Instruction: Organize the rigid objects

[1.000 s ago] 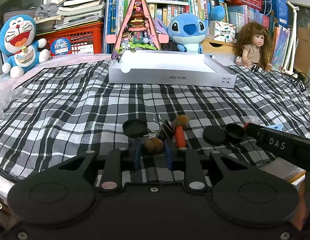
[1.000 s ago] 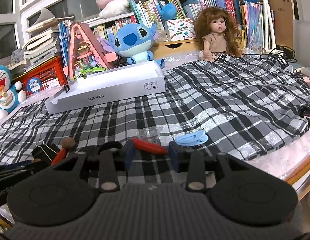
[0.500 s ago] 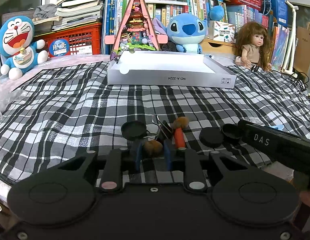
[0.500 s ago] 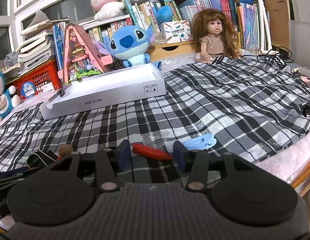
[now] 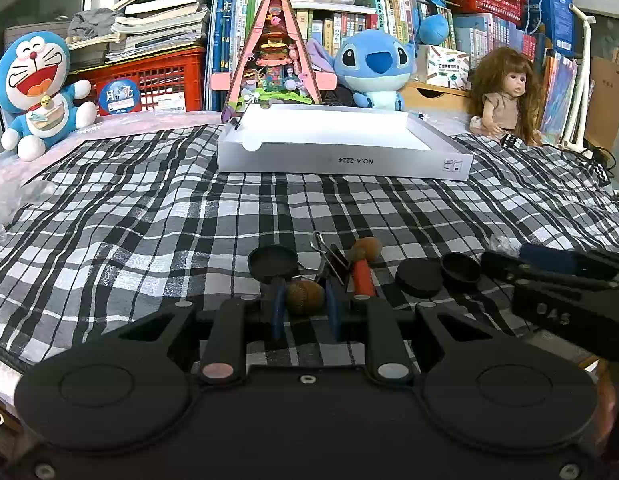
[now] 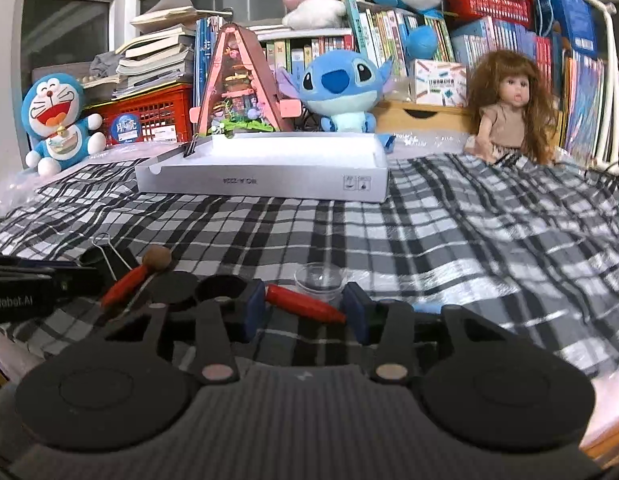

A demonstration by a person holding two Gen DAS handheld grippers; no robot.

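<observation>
My left gripper [image 5: 305, 300] is shut on a brown wooden ball [image 5: 305, 297] low over the checked cloth. Just beyond it lie a red-handled mallet [image 5: 363, 266], a black binder clip [image 5: 334, 260] and three black round lids [image 5: 273, 262]. My right gripper [image 6: 305, 310] has a short red stick [image 6: 305, 307] lying slantwise between its blue pads. Its jaws are closing, and the stick's ends sit close to both pads on the cloth. A small clear cup [image 6: 320, 278] stands right behind the stick. The right gripper [image 5: 521, 266] also shows at the right edge of the left wrist view.
A shallow white box [image 5: 341, 156] lies open at the far middle of the cloth, with plush toys, a doll [image 5: 503, 94], books and a red crate behind it. The table edge runs close under both grippers. The left gripper's fingers [image 6: 49, 280] reach in from the left.
The right gripper has rolled, so its view now sits level. Its jaws widened around the red stick and have come in again. The left gripper keeps its hold and has not moved.
</observation>
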